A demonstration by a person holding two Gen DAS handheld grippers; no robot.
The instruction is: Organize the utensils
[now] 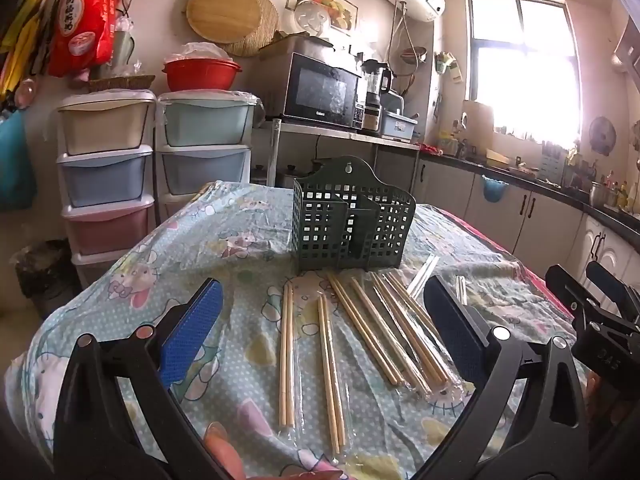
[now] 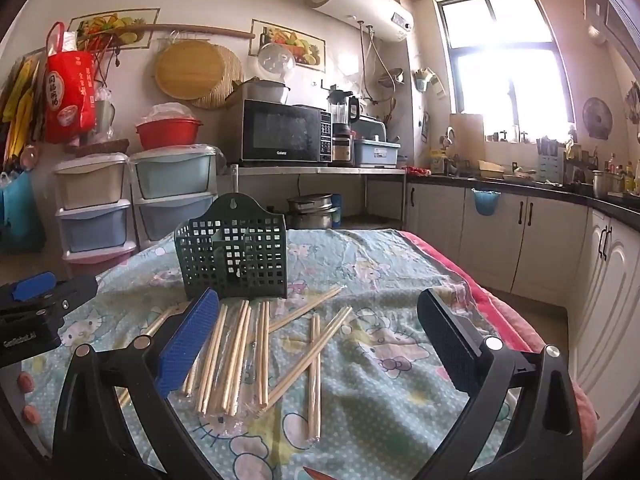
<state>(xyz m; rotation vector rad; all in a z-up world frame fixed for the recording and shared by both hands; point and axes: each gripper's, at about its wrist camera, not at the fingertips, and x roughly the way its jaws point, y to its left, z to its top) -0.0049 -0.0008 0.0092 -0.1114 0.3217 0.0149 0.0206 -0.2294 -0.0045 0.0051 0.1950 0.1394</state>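
A dark green perforated utensil holder (image 1: pixel 352 220) stands upright on the table; it also shows in the right wrist view (image 2: pixel 234 254). Several pairs of wooden chopsticks in clear sleeves (image 1: pixel 376 332) lie flat in front of it, also in the right wrist view (image 2: pixel 248 356). My left gripper (image 1: pixel 324 328) is open and empty, hovering above the chopsticks. My right gripper (image 2: pixel 320 340) is open and empty, above the chopsticks too. The right gripper shows at the right edge of the left wrist view (image 1: pixel 592 304); the left gripper shows at the left edge of the right wrist view (image 2: pixel 40 300).
The table carries a cartoon-print cloth under clear plastic (image 1: pixel 192 248). Stacked plastic drawers (image 1: pixel 108 168) and a microwave (image 1: pixel 320 92) stand behind the table. Kitchen counter and cabinets (image 2: pixel 540 232) run along the right.
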